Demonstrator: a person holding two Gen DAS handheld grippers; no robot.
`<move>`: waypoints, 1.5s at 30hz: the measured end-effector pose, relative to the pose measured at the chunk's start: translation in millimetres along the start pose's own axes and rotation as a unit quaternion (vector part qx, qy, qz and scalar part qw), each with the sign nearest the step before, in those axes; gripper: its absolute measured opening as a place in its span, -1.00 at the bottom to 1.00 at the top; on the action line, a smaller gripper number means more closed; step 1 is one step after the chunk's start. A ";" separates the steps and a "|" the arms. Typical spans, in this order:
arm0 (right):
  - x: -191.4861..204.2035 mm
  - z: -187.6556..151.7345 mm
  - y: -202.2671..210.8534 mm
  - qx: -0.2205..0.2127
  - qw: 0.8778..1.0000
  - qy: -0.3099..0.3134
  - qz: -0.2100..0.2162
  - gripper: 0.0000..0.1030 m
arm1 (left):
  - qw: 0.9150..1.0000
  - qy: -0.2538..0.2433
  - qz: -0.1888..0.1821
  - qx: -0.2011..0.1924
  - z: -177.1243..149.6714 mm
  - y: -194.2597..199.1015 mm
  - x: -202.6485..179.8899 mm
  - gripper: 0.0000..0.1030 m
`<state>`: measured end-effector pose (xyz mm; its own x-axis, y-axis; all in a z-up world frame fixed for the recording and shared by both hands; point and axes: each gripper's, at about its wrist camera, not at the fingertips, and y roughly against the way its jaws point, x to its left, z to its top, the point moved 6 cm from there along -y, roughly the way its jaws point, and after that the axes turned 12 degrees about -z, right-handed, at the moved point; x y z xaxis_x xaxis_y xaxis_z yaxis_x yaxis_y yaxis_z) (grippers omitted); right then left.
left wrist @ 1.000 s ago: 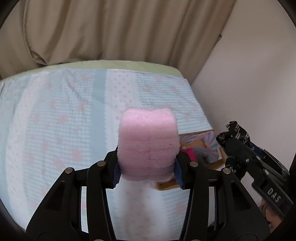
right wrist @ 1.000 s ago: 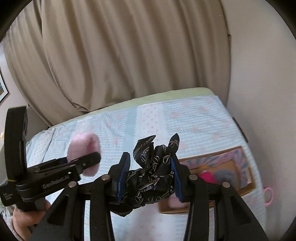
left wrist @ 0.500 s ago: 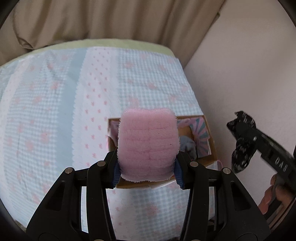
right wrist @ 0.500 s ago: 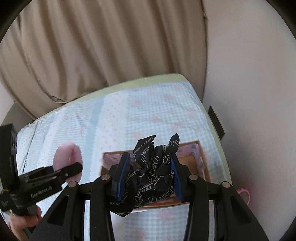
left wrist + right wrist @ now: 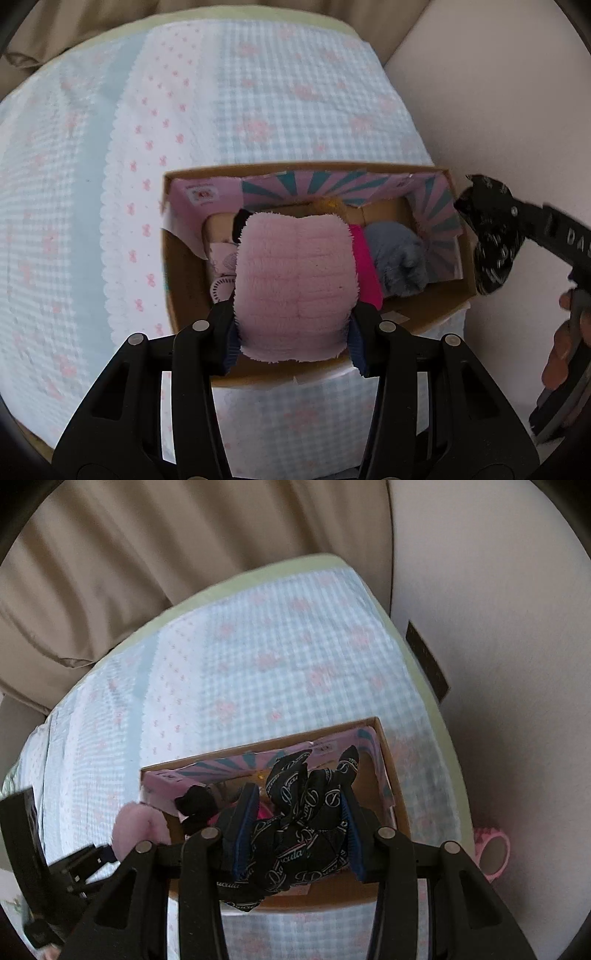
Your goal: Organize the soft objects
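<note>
Here, my left gripper [image 5: 293, 332] clamps a pink fluffy cloth [image 5: 295, 280] and my right gripper [image 5: 297, 834] a black printed scarf [image 5: 306, 812], both directly above the open cardboard box [image 5: 184, 280].

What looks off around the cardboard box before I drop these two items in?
Only one thing: a pink tape roll lies off the bed edge, against the wall, right of the cardboard box. The pink fleece and black printed scarf are held cleanly over the box, which sits flat.

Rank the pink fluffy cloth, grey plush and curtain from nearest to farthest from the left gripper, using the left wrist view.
1. Pink fluffy cloth: clamped in the left gripper.
2. Grey plush: in the cardboard box, right side.
3. Curtain: beyond the bed's far edge.
</note>
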<state>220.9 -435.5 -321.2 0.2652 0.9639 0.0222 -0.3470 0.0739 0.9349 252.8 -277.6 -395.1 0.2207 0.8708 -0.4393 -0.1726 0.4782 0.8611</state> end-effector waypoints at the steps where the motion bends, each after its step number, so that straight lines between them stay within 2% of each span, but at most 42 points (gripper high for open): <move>1: -1.8 1.9 -7.2 0.007 1.000 -0.003 0.001 -0.23 | 1.000 -0.001 0.001 0.006 -0.5 -5.6 0.6 -0.17; 5: -5.3 6.7 -23.5 0.023 1.000 -0.008 0.000 -0.22 | 1.000 -0.008 0.008 0.013 0.6 -15.5 1.3 -0.17; 7: -6.3 8.8 -32.9 0.037 0.999 -0.015 0.006 -0.20 | 1.000 -0.012 0.007 0.010 2.3 -16.6 0.0 -0.01; 8: -6.6 9.5 -36.3 0.043 0.999 -0.019 0.010 -0.12 | 1.000 -0.014 0.008 0.010 3.6 -17.5 -1.0 0.40; 9: -6.1 10.6 -39.4 0.046 0.999 -0.022 0.013 0.04 | 1.000 -0.016 0.011 0.011 4.7 -18.4 -1.4 0.94; 10: -5.9 11.7 -42.4 0.048 0.999 -0.023 0.013 0.17 | 1.000 -0.018 0.014 0.012 5.4 -19.1 -1.8 0.99; 12: -8.3 12.7 -43.6 0.044 0.999 -0.021 -0.002 0.92 | 1.000 -0.021 0.005 0.008 5.7 -15.2 -3.4 0.99; 13: -9.7 12.7 -42.8 0.042 0.999 -0.024 -0.003 1.00 | 1.000 -0.021 0.006 0.007 4.8 -12.4 -2.9 0.99; 18: -20.3 2.1 -34.6 0.045 0.998 -0.053 -0.001 0.99 | 1.000 -0.015 0.022 0.004 -1.6 -4.2 2.2 0.99; 25: -16.4 -10.6 -17.6 0.040 0.998 -0.047 -0.001 0.99 | 0.999 -0.004 0.031 -0.019 -8.0 25.1 4.0 0.99; 30: -1.4 -8.8 7.8 0.024 0.999 -0.030 0.001 0.99 | 0.998 -0.002 0.032 -0.051 -5.9 57.9 2.9 0.99; 33: 11.8 -4.6 34.9 0.004 1.000 -0.018 -0.002 0.99 | 0.997 0.000 0.028 -0.078 -3.3 88.2 2.8 0.99; 37: 37.2 0.2 88.0 -0.031 1.000 0.000 0.001 0.99 | 0.991 -0.005 0.021 -0.131 -0.2 149.9 1.9 0.99; 41: 66.7 4.2 152.1 -0.089 0.996 0.030 -0.007 0.99 | 0.981 -0.031 0.034 -0.190 1.0 224.0 5.8 0.99; 45: 105.1 -3.5 219.1 -0.149 0.987 0.065 -0.008 0.99 | 0.966 -0.047 0.046 -0.249 -5.2 298.2 16.4 0.99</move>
<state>169.6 -317.1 -115.3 0.1622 0.9852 -0.0560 -0.5984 0.1433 0.7882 199.9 -120.1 -146.9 0.2654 0.9091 -0.3212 -0.6315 0.4156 0.6546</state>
